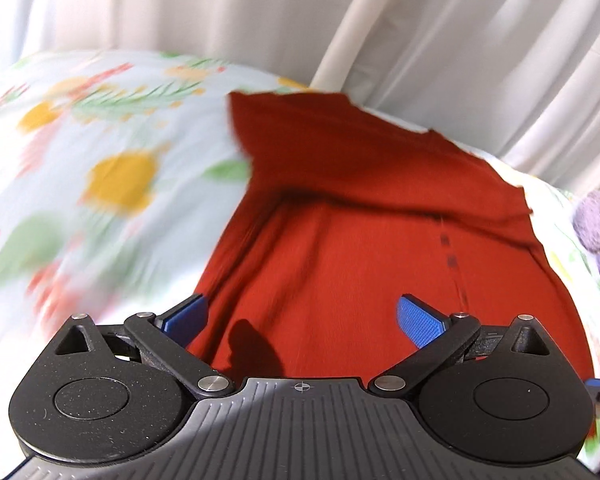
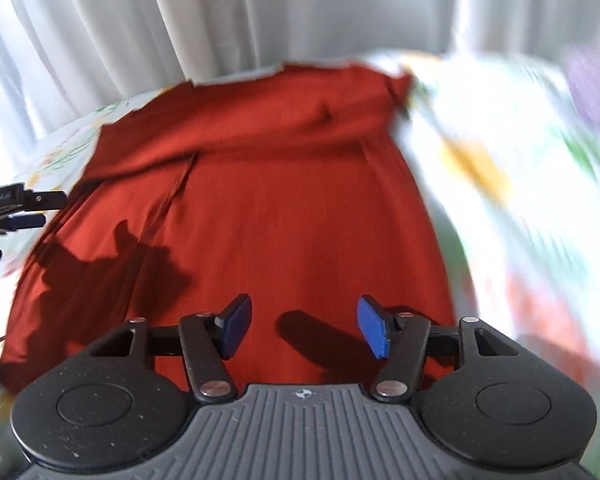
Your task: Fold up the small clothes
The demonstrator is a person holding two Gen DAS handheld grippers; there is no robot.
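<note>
While you held both tools over the bed, this is what showed:

Red cloth: the red garment (image 1: 340, 216) lay spread on the flowered sheet (image 1: 100, 152), with its far part folded over toward you in a thick band.

Your left tool: your left gripper (image 1: 302, 320) hung above the near part of the red cloth. Its jaws stood as wide apart as they go, and nothing was between the blue pads (image 1: 416, 322).

Your right tool: your right gripper (image 2: 304, 326) hung above the near middle of the same cloth. Its jaws were partly apart, with a clear gap between the blue pads. They held nothing, and only their shadow lay on the cloth.

Side by side: from your right tool's camera, the left tool poked in at the left edge, by the cloth's left side.

Behind the bed: a white curtain (image 2: 180, 20) hung in folds.

Far right: a fuzzy purple thing (image 1: 598, 224) sat on the sheet, too blurry to name.
</note>
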